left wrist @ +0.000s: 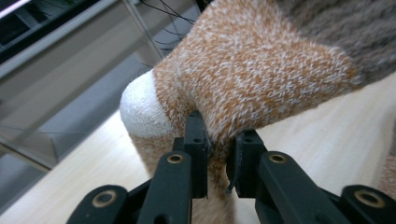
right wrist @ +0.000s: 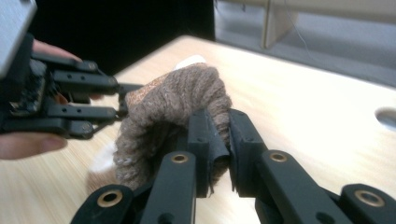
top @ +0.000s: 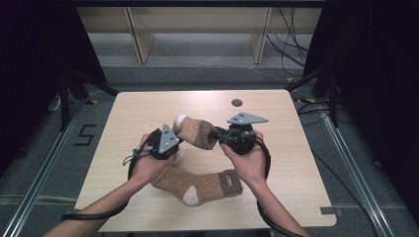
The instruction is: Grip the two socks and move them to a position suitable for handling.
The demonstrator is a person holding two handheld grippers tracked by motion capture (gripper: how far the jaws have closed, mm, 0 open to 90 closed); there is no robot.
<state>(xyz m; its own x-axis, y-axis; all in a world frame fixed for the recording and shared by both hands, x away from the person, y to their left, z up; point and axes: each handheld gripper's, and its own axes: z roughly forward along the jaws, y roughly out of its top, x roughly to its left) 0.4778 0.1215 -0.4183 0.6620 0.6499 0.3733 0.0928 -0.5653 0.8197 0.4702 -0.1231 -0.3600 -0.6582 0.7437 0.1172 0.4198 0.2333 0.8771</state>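
Observation:
Two brown knit socks with white toes and heels are here. One sock (top: 196, 132) is held up above the table between both grippers. My left gripper (top: 174, 141) is shut on its foot part (left wrist: 243, 79) near the white patch (left wrist: 140, 105). My right gripper (top: 217, 135) is shut on its grey-brown ribbed cuff (right wrist: 175, 100). In the right gripper view the left gripper (right wrist: 120, 105) shows across from it, pinching the same sock. The second sock (top: 202, 185) lies flat on the table under my hands, cuff to the right.
The wooden table (top: 148, 103) has a round cable hole (top: 237, 102) at its far middle. Beyond the far edge stand table legs (top: 141, 44) and loose cables (top: 289, 44) on the floor. Dark curtains close off both sides.

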